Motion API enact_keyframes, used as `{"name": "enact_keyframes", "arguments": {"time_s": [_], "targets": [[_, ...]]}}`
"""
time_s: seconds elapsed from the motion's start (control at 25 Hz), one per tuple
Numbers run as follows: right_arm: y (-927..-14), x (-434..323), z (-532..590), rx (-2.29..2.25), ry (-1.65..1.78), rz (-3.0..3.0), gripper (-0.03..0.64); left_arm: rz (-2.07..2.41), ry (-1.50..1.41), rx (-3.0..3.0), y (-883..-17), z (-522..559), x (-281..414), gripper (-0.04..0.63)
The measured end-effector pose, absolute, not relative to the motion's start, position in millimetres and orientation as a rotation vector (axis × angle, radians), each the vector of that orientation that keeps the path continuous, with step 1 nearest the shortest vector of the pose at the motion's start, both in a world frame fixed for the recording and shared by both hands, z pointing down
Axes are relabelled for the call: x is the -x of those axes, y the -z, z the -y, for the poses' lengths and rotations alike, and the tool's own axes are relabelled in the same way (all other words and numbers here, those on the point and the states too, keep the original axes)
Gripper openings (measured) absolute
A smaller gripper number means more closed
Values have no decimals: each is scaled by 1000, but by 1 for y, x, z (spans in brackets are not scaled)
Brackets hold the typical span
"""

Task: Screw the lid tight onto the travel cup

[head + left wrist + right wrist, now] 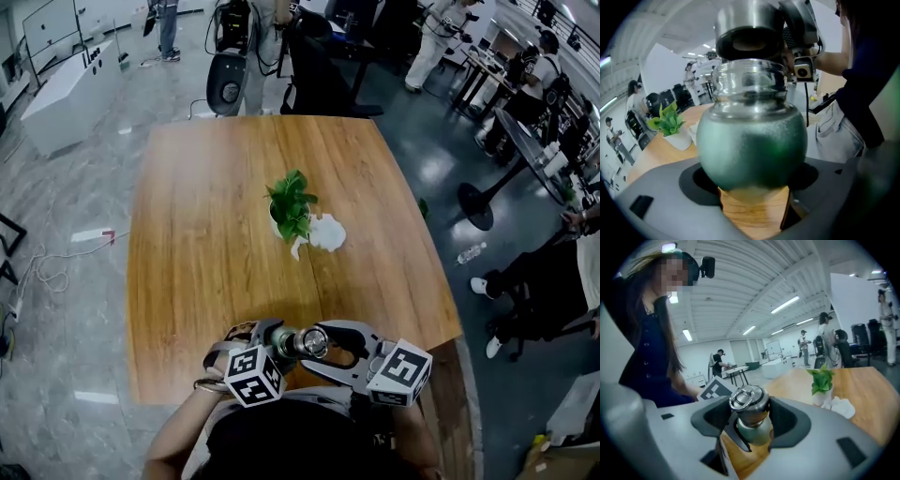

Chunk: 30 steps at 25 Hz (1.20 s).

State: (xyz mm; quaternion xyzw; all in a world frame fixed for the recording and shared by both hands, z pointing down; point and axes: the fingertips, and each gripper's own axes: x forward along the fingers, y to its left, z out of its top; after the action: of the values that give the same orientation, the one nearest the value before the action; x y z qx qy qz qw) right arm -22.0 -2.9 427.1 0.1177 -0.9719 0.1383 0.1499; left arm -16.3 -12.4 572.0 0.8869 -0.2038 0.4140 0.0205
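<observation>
The green travel cup [752, 140] was held just above the near edge of the table [206, 244]. Its rounded body was clamped by the left gripper [752, 190], and the steel lid [749, 401] was clamped by the right gripper [751, 423]. For a tight seal, the lid would best be kept square to the neck and turned against a firmly gripped body. No brand or writing could be read; only square markers were seen on the gripper cubes [253, 375].

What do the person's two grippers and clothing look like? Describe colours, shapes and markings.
The left gripper and right gripper both have smooth, rounded grey bodies with black recesses behind the jaws. The left cube and right cube are white, printed with black square markers. The person wears a dark navy top.
</observation>
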Motion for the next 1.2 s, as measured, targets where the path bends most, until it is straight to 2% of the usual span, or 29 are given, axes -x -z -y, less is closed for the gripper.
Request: {"name": "enact_keyframes", "arguments": {"time_s": [0.2,0.6,0.84,1.2], "targets": [[-429,26,-2,-226,-317,2720,256,527,-1294,-2799,-560,9,7,396],[-430,30,-5,-193,-427,2745,256,533,-1227,-2822,-545,12,1,396],[-421,27,-13,-123,-404,2737,256,308,-1212,-2890,-541,-3,-3,396],[-400,31,12,-532,-391,2915,238,722,-1147,-2703,-533,27,5,395]]}}
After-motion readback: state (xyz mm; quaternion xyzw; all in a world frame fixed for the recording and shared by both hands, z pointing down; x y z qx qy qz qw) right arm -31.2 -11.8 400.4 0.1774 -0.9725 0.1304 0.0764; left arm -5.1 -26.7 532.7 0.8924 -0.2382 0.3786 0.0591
